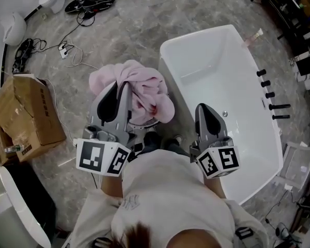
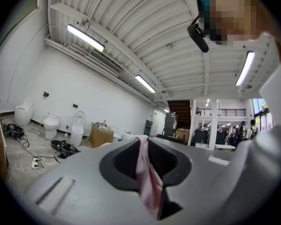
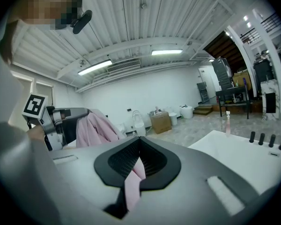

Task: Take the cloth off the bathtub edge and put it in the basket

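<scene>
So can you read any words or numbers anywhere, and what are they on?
No text here can be read.
Cardboard box: dark marks on its side, too small to read.
Marker cubes: black-and-white square patterns only, no letters or numbers.
Person's shirt: a faint mark near the front, too blurred to read.

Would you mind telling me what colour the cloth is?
The cloth is pale pink, best seen in the head view.
</scene>
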